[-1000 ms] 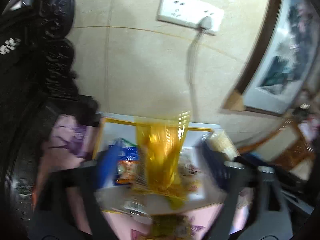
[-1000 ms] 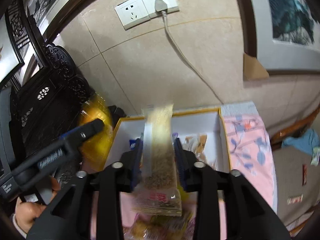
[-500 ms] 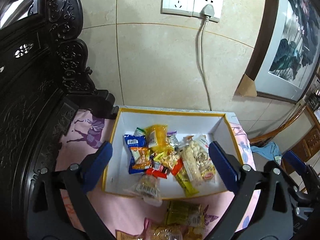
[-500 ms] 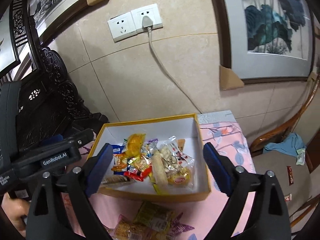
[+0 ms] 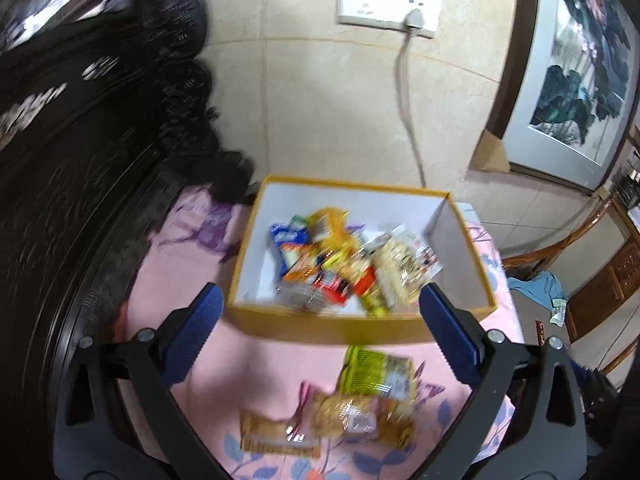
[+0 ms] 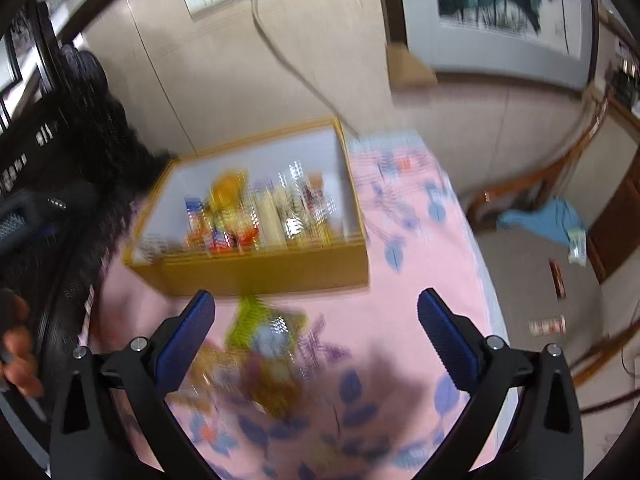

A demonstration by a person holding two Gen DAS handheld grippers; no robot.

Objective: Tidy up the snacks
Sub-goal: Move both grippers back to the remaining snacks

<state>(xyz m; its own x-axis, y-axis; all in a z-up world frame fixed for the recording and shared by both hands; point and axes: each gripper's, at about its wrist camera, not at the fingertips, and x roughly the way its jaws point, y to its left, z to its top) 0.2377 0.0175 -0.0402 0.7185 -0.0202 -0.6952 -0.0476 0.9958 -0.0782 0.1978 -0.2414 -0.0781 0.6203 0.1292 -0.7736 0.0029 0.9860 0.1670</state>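
Both packets now in box [image 5: 360, 332]

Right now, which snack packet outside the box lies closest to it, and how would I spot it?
Find the yellow-rimmed box on the pink flowered cloth. Just in front of its near wall lies a green packet. The packets next to it are tan or golden; it alone is bright yellow-green.

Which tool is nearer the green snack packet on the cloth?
Left, narrowly. The green packet lies between the left tool's open fingers; the right tool hovers slightly right of it.
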